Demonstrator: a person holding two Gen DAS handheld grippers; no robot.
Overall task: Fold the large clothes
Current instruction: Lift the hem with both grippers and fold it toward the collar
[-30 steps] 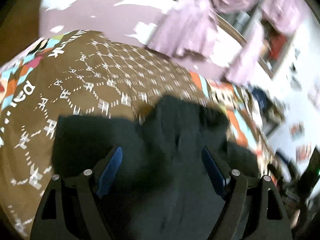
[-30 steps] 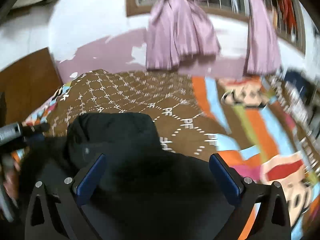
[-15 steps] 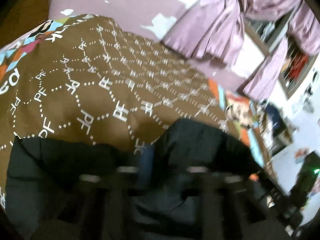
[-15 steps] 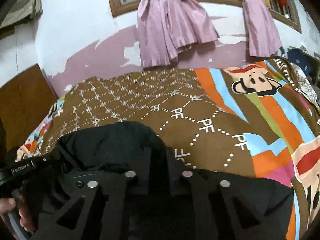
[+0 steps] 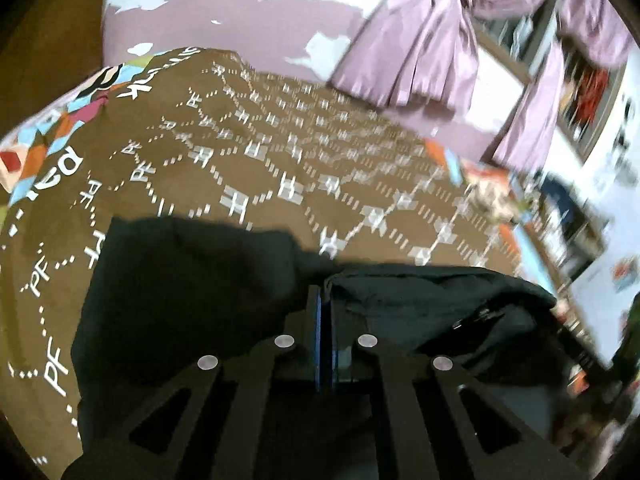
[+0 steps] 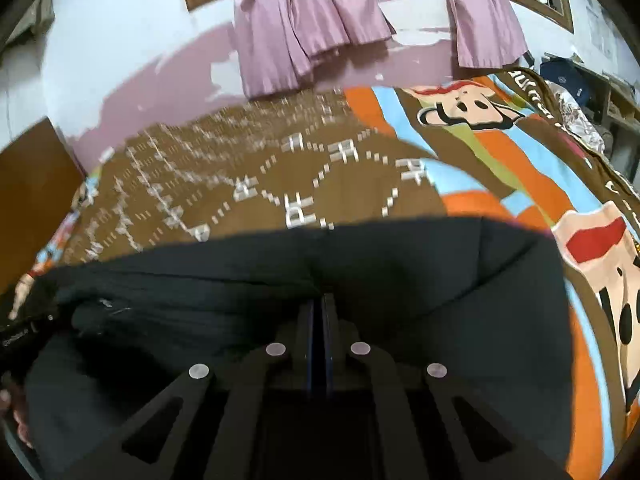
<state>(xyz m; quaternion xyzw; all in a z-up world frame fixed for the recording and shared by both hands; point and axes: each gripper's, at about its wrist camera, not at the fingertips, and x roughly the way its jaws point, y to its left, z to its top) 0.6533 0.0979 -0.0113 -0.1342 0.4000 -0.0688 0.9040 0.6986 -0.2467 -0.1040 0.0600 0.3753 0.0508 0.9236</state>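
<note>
Garment: a large black garment (image 5: pixel 192 304) is lying on the bed, spread across the near part of a patterned bedspread; in the right wrist view the same dark cloth (image 6: pixel 440 280) is filling the lower half of the picture, its far edge running almost straight across.
Zipper: a small metal pull (image 5: pixel 460 323) is being shown on the folds to the right of the left gripper.
Left gripper: the left gripper (image 5: pixel 325 300) is being held clenched on the black garment — its blue pads are pressed together with a fold of the cloth pinched at the tips, where the fabric is bunched up around them.
Right gripper: the right gripper (image 6: pixel 320 300) is likewise being held clamped on the garment, the pads closed flat against each other and creases in the cloth running out from the tips.
Other gripper in view: at the left edge of the right wrist view a dark piece of the left tool (image 6: pixel 24 334) is being shown, with part of a hand (image 6: pixel 12 412) just below it.
Bedspread: the brown bedspread (image 5: pixel 280 152) with white dotted lines and letters is being covered by the garment at its near side; orange, blue and green stripes and a cartoon monkey face (image 6: pixel 460 110) are seen toward the right.
Wall: a white and mauve wall (image 6: pixel 132 80) with patchy paint is standing behind the bed.
Curtains: mauve curtains (image 6: pixel 304 20) are hanging knotted from a wood-framed window — well apart from the garment.
</note>
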